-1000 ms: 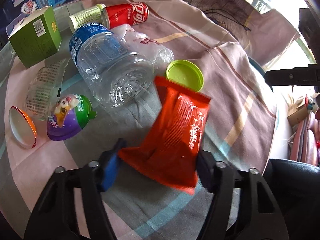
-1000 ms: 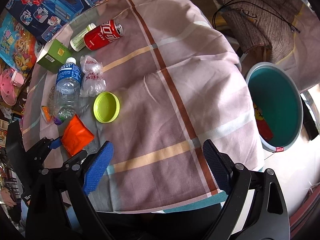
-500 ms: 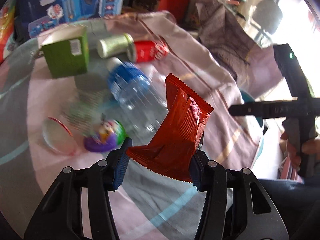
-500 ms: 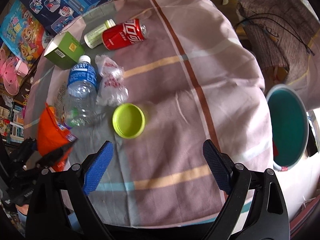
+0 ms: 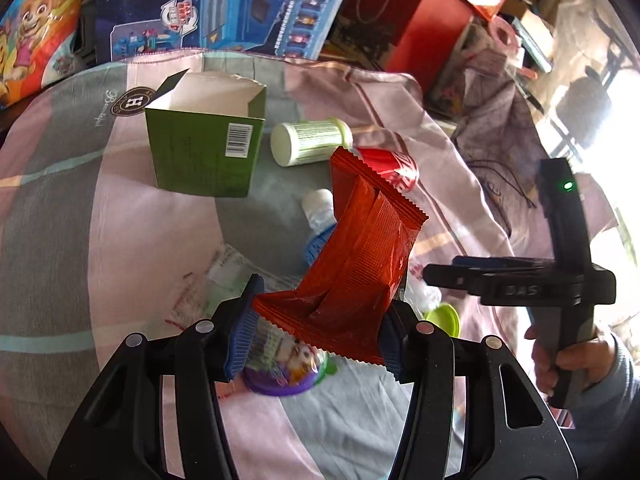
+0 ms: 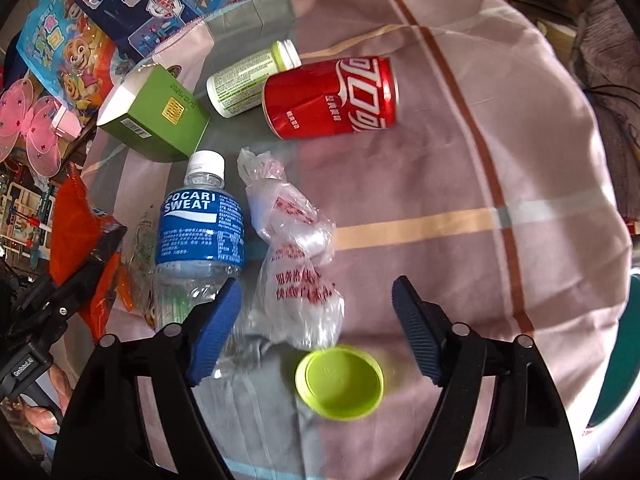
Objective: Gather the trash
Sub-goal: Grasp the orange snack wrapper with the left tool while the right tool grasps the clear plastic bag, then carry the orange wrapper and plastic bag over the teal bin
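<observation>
Wrapper [image 5: 360, 264] is clamped low between the pads of my left gripper [image 5: 316, 332], lifted clear of the cloth [image 5: 100, 240] with its crimped top standing free above the jaws; that grip looks sound, so I judge the left hand's job now is only to carry it to the bin [image 6: 616, 392] — a teal rim at the far right edge of the right view, off the table's edge and well apart from the litter; I would hold the squeeze steady and not tilt, since foil is slick and a thin pinch at one end can slip. My right gripper [image 6: 316, 324] hangs over the table with jaws part open and closing, nothing pressed between them; the bag [image 6: 292, 256] lies between the fingertips and the lid [image 6: 340, 384] sits just below it, nearer the camera. I cannot tell which of the two I am set for; the bag seems likelier, being centred in the gap. To do it well I would come down until the pads straddle the bag's bunched middle, not its loose skirt, and keep the left pad [image 6: 216, 332] off the bottle [image 6: 200, 232], which lies just beside the bag and would roll if nudged. Can [image 6: 332, 98], vial [image 6: 252, 78] and box [image 6: 156, 116] lie farther up the cloth, untouched — later work; a toy capsule [image 5: 288, 364] sits under my left jaws.
</observation>
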### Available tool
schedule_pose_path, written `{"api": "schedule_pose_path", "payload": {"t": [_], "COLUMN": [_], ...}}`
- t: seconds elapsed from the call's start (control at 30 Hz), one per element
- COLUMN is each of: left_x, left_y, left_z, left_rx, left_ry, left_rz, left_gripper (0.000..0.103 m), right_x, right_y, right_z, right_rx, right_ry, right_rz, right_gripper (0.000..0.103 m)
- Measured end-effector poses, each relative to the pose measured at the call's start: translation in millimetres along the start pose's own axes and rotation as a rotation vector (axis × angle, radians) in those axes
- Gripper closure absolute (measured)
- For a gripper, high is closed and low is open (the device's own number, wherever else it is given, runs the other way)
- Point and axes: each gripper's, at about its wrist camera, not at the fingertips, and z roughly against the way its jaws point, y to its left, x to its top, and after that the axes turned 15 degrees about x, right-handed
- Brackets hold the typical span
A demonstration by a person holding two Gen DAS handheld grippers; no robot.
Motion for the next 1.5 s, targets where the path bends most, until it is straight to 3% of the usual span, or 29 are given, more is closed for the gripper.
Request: {"api": "schedule_pose_path", "payload": {"t": [0.13, 0.17, 0.23, 0.37, 0.8, 1.5], "left_x": [6, 7, 9, 11, 19, -12], "left_y": [4, 4, 4, -1, -69, -290], "left_z": [-8, -9, -11, -12, 9, 6], "left_rx": [0.006, 0.009, 0.015, 0.021, -0.013, -0.166], "left_ry": [0.011, 0.012, 0.018, 0.021, -0.018, 0.009], "left_rz": [0.011, 0.013, 0.017, 0.013, -0.086, -0.432], "left_gripper": [0.049, 0.049, 0.049, 0.049, 0.049, 0.049], "right_x": [5, 4, 3, -2, -38, -150], "right_y": [-3, -3, -3, 2, -28, -178], "right_z": [-19, -22, -27, -18, 88, 246], "right_rx": [0.025, 0.025, 0.023, 0.014, 0.031, -0.073], "right_ry": [0.041, 0.048, 0.062, 0.036, -0.16, -0.425], "right_rz": [0.003, 0.008, 0.019, 0.055, -0.014, -0.297], "right_gripper": [0.043, 0.048, 0.073, 0.084, 0.085, 0.085]}}
